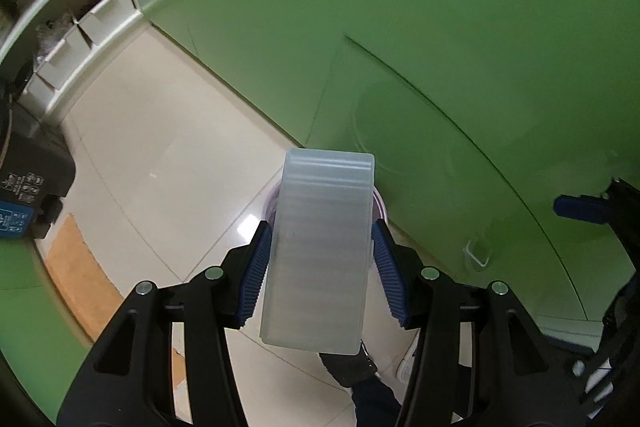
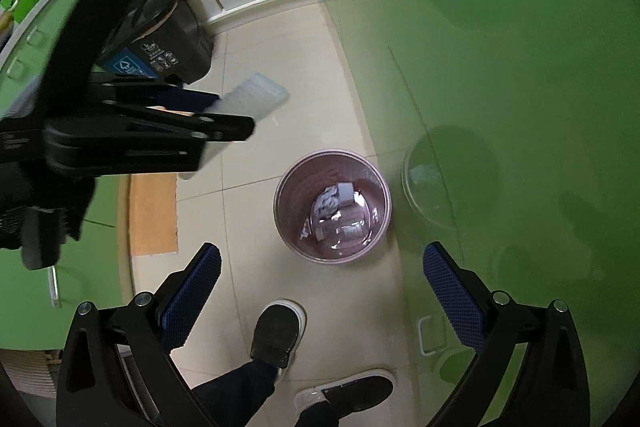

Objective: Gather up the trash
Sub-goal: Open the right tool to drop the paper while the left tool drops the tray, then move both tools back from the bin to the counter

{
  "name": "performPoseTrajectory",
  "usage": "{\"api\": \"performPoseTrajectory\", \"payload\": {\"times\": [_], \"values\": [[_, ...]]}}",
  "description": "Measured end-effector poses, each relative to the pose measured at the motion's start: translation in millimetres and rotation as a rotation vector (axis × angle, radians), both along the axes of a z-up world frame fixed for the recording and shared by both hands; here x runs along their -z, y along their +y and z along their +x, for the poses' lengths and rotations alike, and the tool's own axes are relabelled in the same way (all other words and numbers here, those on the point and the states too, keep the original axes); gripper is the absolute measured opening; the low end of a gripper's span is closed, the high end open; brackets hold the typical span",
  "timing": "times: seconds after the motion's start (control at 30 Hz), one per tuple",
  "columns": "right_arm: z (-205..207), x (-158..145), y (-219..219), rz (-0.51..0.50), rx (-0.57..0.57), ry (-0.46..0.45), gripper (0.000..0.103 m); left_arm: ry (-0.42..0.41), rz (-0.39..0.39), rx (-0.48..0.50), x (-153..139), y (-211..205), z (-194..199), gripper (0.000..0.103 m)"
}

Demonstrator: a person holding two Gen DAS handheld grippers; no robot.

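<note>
**Drop Risk: Box Release Over the Bin**

**Left tongs.** The left tongs point(image 1: 320, 267) are clamped on a translucent ribbed box point(image 1: 322, 251), both blue pads pressing its long sides. The box points steeply down, toward the floor point(image 1: 160, 155). In the left wrist view it hides nearly all of the bin; only a sliver of rim shows beside it. In the right wrist view the box point(image 2: 260, 95) sits up and to the left of the bin point(image 2: 332, 207), not plainly over its mouth.

**Right tongs.** The right tongs point(image 2: 320, 291) stand wide apart with nothing between them, hanging above the floor near the person's shoes point(image 2: 276, 335).

**Bin.** The bin stands on the floor, just beside the green desk point(image 2: 500, 67). It already holds crumpled trash and a clear bottle.

**Failure modes, judged from this position**

1. Early release. If the pads part before the box is over the mouth, the box is likely to land on the floor tiles.
2. Rim strike. The box is long relative to the mouth. Dropped tilted, it could catch the rim and tip out, or topple the light bin.
3. Blind alignment. The box blocks the left camera's sight of the bin, so centring must rely on the right view.
4. Bridging. Trash already inside may leave the box standing proud of the rim.
</note>
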State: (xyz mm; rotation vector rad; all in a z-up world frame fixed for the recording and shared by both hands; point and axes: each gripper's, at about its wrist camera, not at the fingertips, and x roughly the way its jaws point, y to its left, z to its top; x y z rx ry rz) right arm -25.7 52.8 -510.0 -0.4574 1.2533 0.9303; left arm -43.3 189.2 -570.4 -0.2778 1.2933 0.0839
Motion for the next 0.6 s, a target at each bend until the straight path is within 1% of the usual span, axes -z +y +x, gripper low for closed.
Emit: {"api": "performPoseTrajectory", "payload": {"times": [0.1, 0.17, 0.2, 0.23, 0.3, 0.33, 0.43, 0.6], "values": [[-0.7, 1.3, -5.0, 0.002, 0.007, 0.003, 0.097, 0.014, -0.011, 0.009, 9.1, -6.5, 4.8, 0.051], [0.2, 2.2, -7.9, 0.006, 0.014, 0.004, 0.097, 0.012, -0.003, 0.009, 11.8, -8.5, 7.9, 0.052], [1.0, 1.6, -9.9, 0.009, 0.018, 0.005, 0.097, 0.010, -0.004, 0.006, 12.9, -9.5, 10.1, 0.062], [1.5, 1.0, -11.3, 0.011, 0.021, 0.004, 0.097, 0.006, -0.002, 0.002, 13.9, -6.2, 13.0, 0.081], [3.5, 0.7, -10.8, 0.014, 0.028, 0.005, 0.097, -0.011, -0.018, -0.009, 12.2, -6.2, 15.2, 0.096], [4.2, 0.0, -12.1, 0.016, 0.032, 0.004, 0.097, -0.007, -0.017, -0.012, 13.3, -8.7, 16.7, 0.100], [4.3, -1.7, -16.9, 0.019, 0.037, 0.003, 0.097, -0.003, -0.014, -0.018, 11.0, -8.8, 19.4, 0.100], [2.2, -12.3, -15.6, 0.027, 0.034, -0.003, 0.097, -0.010, 0.006, -0.020, -5.3, -8.5, 17.9, 0.100]]}}
